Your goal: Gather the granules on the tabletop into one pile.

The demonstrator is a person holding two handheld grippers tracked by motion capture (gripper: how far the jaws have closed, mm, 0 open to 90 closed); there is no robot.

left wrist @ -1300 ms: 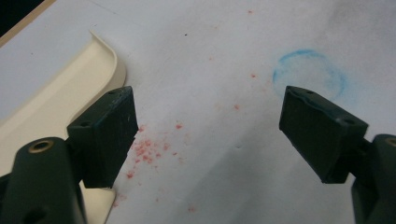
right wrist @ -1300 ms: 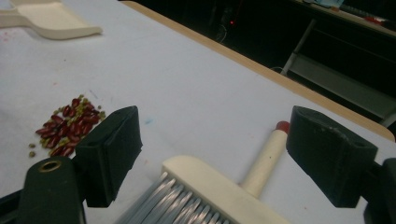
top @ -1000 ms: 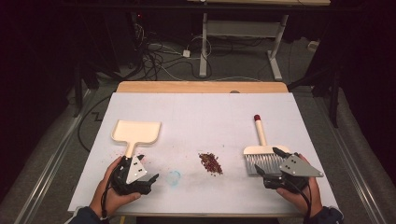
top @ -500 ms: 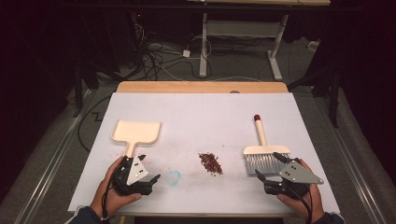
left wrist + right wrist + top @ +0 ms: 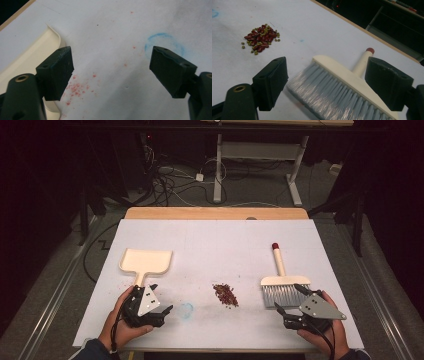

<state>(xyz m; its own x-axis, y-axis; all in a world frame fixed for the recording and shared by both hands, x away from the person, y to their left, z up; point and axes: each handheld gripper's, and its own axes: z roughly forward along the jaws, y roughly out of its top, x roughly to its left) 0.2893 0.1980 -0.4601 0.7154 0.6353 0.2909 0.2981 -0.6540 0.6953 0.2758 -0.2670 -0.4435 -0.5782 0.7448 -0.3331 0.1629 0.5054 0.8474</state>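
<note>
Lower right of the high view: right gripper (image 5: 289,298) has slid nearer the desk (image 5: 215,245) front edge than a second ago, jaws spread wide, just short of the brush (image 5: 284,285) bristles. Lower left: left gripper (image 5: 161,300) unchanged, jaws apart, empty, beside the dustpan (image 5: 145,262) handle. Centre: bean pile (image 5: 226,294) undisturbed, between both tools.

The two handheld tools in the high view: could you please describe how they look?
Both are black. The left tool and the right tool each carry a grey three-cornered plate on top, with small dark holes, and trail a black cable. Each has two blocky black jaws. Dark sleeves show at the wrists.
</note>
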